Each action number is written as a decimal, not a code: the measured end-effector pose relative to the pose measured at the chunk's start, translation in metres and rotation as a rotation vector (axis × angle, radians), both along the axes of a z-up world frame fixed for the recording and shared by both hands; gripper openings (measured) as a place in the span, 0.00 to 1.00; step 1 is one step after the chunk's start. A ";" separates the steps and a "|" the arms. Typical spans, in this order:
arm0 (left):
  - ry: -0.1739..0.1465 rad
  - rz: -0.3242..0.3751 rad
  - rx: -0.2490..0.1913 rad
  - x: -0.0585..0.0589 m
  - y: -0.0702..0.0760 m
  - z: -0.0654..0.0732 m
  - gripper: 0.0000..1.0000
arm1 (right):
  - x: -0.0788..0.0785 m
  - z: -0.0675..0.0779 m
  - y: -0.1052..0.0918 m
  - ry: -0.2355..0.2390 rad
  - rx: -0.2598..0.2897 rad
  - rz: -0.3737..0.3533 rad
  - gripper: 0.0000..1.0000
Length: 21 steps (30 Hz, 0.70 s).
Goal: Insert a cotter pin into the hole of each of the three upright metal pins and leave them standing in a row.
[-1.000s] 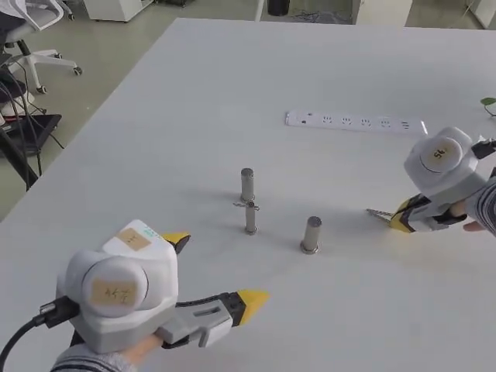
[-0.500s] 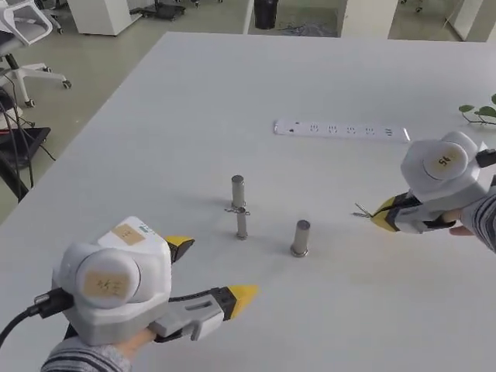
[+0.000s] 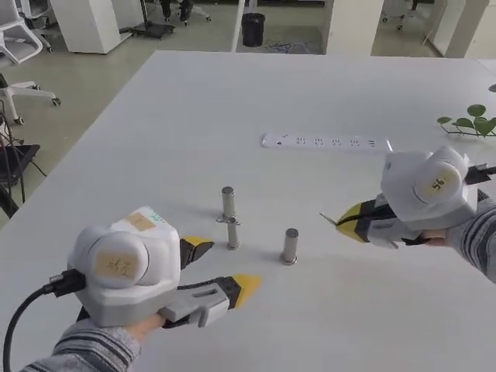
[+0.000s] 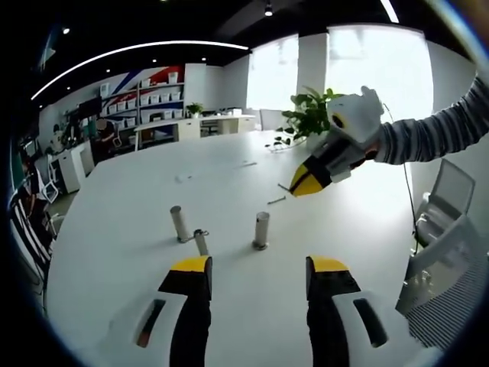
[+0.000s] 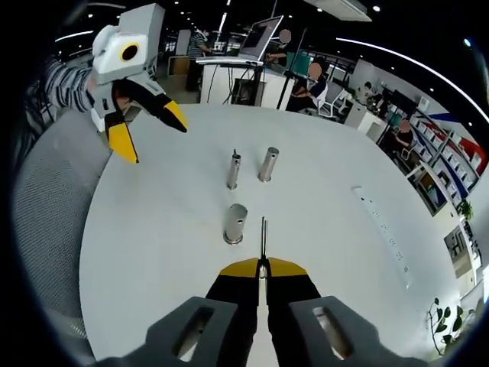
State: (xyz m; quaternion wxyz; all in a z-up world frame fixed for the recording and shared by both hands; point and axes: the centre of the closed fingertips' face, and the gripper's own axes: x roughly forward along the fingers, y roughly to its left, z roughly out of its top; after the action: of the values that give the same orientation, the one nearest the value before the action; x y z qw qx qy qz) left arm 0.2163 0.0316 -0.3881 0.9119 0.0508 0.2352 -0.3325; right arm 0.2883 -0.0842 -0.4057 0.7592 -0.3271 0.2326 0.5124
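**Head view.** Landmark item: the fitted pin (image 3: pixel 232 232), an upright metal pin with a seated cotter pin (image 3: pixel 230 221) crossing its top.
- The far pin (image 3: pixel 228 201) is standing just behind the fitted pin.
- The bare pin (image 3: pixel 291 246) is standing near the fitted pin, to its right and slightly closer to the person.
- The right gripper (image 3: pixel 346 221) is hovering well right of the fitted pin. Its jaws are clamping a loose cotter pin (image 3: pixel 332 219) that is pointing toward the row.
- The left gripper (image 3: pixel 223 266) is waiting in front of the fitted pin, jaws spread and carrying nothing.

**Left gripper view.** The fitted pin (image 4: pixel 201 241) is standing ahead of the parted jaws. The bare pin (image 4: pixel 261 229) is to its right, and the right gripper (image 4: pixel 309 176) is above and right of it.

**Right gripper view.** The jaws are pressing together on the loose cotter pin (image 5: pixel 263 233). Its free end is reaching toward the bare pin (image 5: pixel 235 222), which is standing in front of the fitted pin (image 5: pixel 234 170).

**Handling note, as judgement.** The step in hand is probably carrying the loose cotter pin to the bare pin's hole, which is too small to make out. It calls for:
- keeping the cotter level and lined up with the hole;
- closing in slowly, with the left gripper steadying the bare pin low on its shaft;
- staying clear of the fitted pin.
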 end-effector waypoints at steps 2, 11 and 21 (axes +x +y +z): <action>0.012 -0.014 -0.022 -0.001 -0.006 0.001 0.46 | -0.004 0.002 0.005 -0.013 0.003 0.024 0.00; 0.051 -0.038 -0.130 -0.001 -0.025 0.010 0.38 | -0.028 0.007 0.030 -0.086 -0.006 0.178 0.00; 0.126 -0.024 -0.209 0.003 -0.038 0.007 0.25 | -0.047 0.007 0.047 -0.117 0.010 0.273 0.00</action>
State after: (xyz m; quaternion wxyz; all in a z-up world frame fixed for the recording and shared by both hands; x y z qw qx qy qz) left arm 0.2197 -0.0065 -0.3810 0.8916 -0.0627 0.2553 -0.3686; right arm 0.2410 -0.0368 -0.3988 0.6964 -0.3811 0.1388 0.5920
